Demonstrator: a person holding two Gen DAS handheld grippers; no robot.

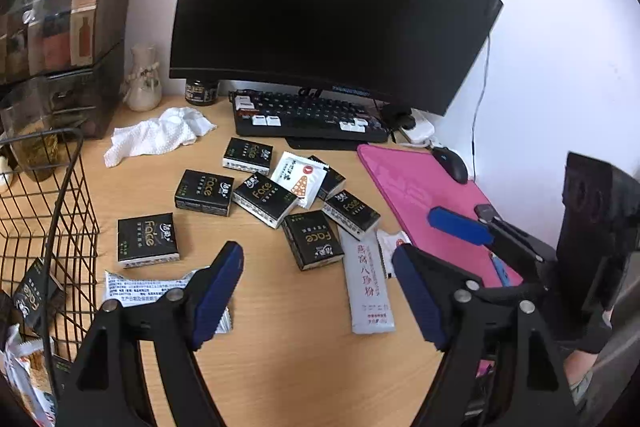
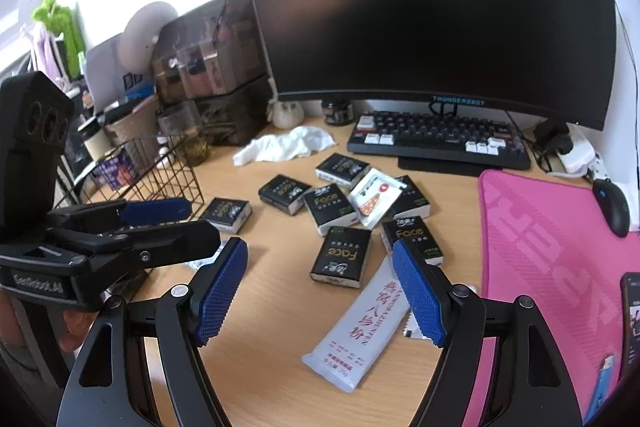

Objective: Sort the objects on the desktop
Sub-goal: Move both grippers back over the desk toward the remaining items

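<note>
blue-padded jaws spread wide on both the left gripper point(image 1: 316, 291) and right gripper point(image 2: 320, 291), nothing pinched, hovering over the desk clutter.

black face tissue packs point(image 1: 204, 193) overlap each other and the white sachet point(image 1: 298, 179), so a grab could drag a neighbour; the wire basket point(image 1: 60, 211) rim sits close on the left, and the grippers crowd each other, with clear wood only nearest us.

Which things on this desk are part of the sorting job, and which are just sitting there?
Part of the job:
black Face packs
white sachet
long grey sachet
white printed wrapper
wire basket

Just lying about:
monitor
keyboard
mouse
pink mat
crumpled tissue
drawer organiser
</note>
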